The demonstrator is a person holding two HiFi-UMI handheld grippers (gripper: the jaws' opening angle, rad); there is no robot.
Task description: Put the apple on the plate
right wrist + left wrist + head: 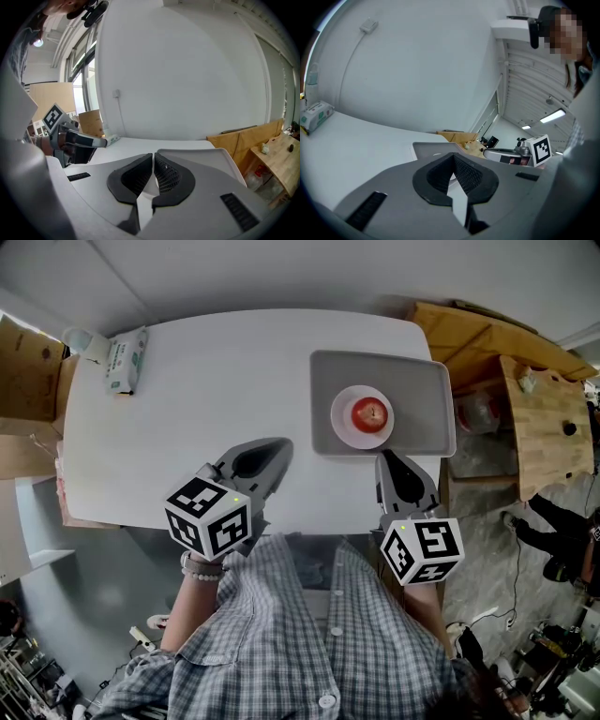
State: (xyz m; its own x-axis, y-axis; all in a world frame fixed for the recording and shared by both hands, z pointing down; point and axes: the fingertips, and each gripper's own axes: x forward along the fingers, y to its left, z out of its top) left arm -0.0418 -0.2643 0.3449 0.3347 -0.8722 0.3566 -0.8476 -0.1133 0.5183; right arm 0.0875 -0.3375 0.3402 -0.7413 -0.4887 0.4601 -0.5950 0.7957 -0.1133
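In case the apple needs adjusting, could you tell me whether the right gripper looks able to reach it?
Probably yes: the apple sits exposed on the plate, and nothing stands between it and the right gripper, though its jaws are shut.

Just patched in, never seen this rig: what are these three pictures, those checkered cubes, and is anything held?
No robot arm: a person holds a two-jaw gripper in each hand; the cubes are part of them. One picture looks down from the person's head. The other two come from cameras on the left gripper and right gripper, looking along their jaws. On the white table sits a grey rectangular tray; its round white plate carries the red apple. A green-and-white wipes pack lies at the far left corner. Both grippers are shut and empty.
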